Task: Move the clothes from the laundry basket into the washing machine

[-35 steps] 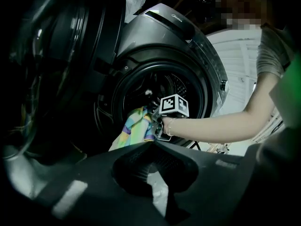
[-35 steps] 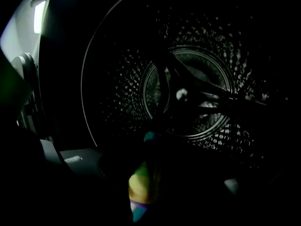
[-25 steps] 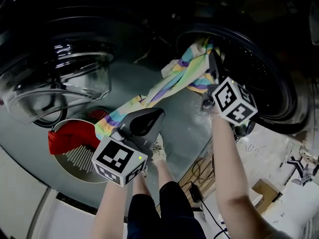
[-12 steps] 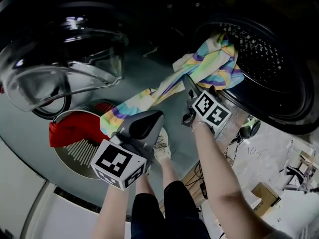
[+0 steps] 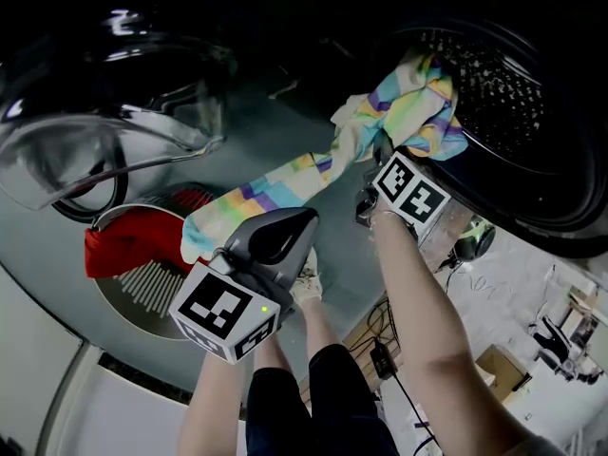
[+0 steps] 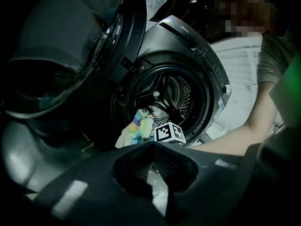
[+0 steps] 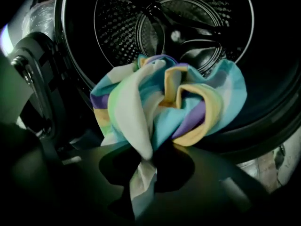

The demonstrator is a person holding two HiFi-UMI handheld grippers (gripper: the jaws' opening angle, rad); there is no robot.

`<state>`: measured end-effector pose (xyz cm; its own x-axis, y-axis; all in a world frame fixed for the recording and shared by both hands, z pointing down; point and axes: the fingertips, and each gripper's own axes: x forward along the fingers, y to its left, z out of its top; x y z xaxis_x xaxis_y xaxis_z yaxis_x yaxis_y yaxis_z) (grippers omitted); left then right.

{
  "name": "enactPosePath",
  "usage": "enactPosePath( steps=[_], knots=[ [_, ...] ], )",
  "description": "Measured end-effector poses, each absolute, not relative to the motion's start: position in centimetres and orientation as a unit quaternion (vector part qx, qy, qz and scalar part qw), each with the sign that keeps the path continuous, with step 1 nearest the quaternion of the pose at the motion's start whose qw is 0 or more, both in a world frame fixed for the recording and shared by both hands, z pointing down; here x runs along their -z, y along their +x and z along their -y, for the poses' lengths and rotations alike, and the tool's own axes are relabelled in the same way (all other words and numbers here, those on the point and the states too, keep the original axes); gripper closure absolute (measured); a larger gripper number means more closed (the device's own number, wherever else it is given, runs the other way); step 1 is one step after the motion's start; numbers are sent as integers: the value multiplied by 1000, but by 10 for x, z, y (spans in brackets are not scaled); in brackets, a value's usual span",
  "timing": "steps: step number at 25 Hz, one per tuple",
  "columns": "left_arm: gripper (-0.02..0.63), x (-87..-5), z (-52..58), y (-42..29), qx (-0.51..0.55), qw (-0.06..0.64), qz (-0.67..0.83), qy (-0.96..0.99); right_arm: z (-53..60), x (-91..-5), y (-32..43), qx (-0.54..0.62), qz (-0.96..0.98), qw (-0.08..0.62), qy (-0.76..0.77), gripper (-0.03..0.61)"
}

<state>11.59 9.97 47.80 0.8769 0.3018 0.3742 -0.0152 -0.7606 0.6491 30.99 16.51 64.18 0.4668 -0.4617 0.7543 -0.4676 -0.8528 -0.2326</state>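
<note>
At the mouth of the washing machine drum (image 5: pixel 508 88), the right gripper (image 5: pixel 384 152) is clamped on a pastel striped cloth (image 5: pixel 410 110). The right gripper view shows both jaws closed on a white fold of this cloth (image 7: pixel 160 105), with the bunched part resting on the lower rim of the drum (image 7: pixel 188 18). The perforated drum wall is visible behind it.

From the head view, the rest of the cloth trails diagonally down and to the left as a twisted band. Its lower end hangs just beside the left gripper (image 5: pixel 306 218) and above the rim of the laundry basket (image 5: pixel 157 302). A red garment (image 5: pixel 128 250) lies over the basket's near edge.

The left gripper (image 6: pixel 151 147) has its jaws together with nothing between them, per the left gripper view. That view looks toward the drum (image 6: pixel 174 93), where the cloth (image 6: pixel 136 128) and the right gripper's marker cube (image 6: pixel 169 133) are seen. The glass door (image 5: pixel 123 112) of the machine stands swung open to the left. Lighting is dim throughout, and contact between the cloth's tail and the left gripper body cannot be confirmed.
</note>
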Motion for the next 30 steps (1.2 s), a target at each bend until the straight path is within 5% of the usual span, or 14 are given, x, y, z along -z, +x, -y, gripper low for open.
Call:
enactPosePath(
  steps=[10,24,26,30],
  knots=[
    [614,-461,-95,129,-239,324,-92,911,-150,-528,324,-323,318,-71,889,502],
    [614,-434,-89,147,-228,307,-98,919,-152,-470,446,-230,239,-64,941,494],
    [614,-436,-91,146,-230,308,-99,918,-153,-488,453,-271,235,-68,931,431],
    [614,-441,-93,144,-234,312,-97,916,-150,-510,445,-344,243,-74,904,180]
  ],
)
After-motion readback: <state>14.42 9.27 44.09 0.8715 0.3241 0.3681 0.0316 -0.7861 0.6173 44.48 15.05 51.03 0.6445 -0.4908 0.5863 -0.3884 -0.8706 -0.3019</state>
